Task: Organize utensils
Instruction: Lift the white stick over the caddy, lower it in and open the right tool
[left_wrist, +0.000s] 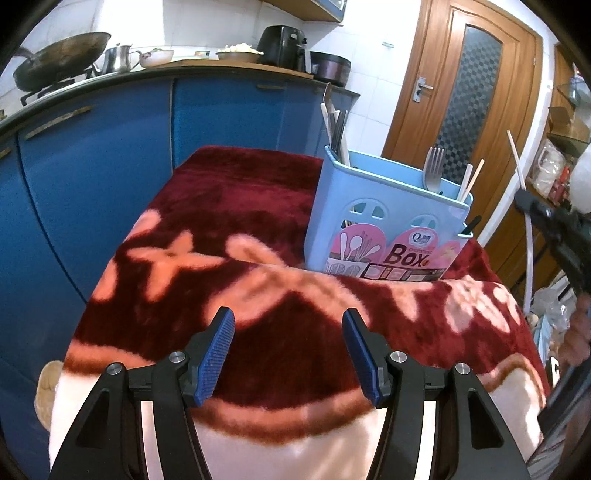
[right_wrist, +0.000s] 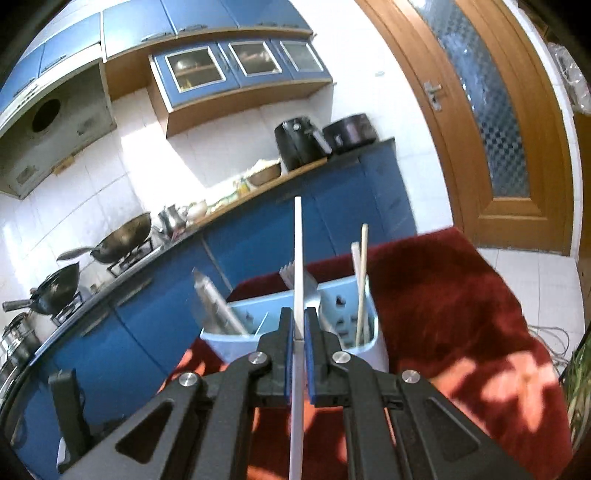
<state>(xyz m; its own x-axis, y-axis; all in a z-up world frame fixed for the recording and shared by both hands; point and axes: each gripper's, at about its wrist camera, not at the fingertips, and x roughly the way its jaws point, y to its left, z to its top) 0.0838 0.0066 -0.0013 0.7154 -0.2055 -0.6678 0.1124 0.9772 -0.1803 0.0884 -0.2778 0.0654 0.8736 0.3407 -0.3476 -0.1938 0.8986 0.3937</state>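
Note:
A light blue utensil box (left_wrist: 388, 218) stands on a dark red blanket (left_wrist: 221, 206). It holds a fork (left_wrist: 434, 166), chopsticks (left_wrist: 471, 181) and dark utensils (left_wrist: 338, 125). My left gripper (left_wrist: 288, 347) is open and empty, low over the blanket in front of the box. My right gripper (right_wrist: 299, 321) is shut on a white chopstick (right_wrist: 298, 251), held upright just above the box (right_wrist: 369, 332). The right gripper and its chopstick (left_wrist: 517, 162) also show at the right edge of the left wrist view.
Blue kitchen cabinets (left_wrist: 110, 166) with a counter run behind the table, carrying woks (right_wrist: 125, 236), a pot, bowls and an air fryer (right_wrist: 299, 140). A wooden door (left_wrist: 454, 92) stands at the right. Cables lie on the tiled floor (right_wrist: 546, 332).

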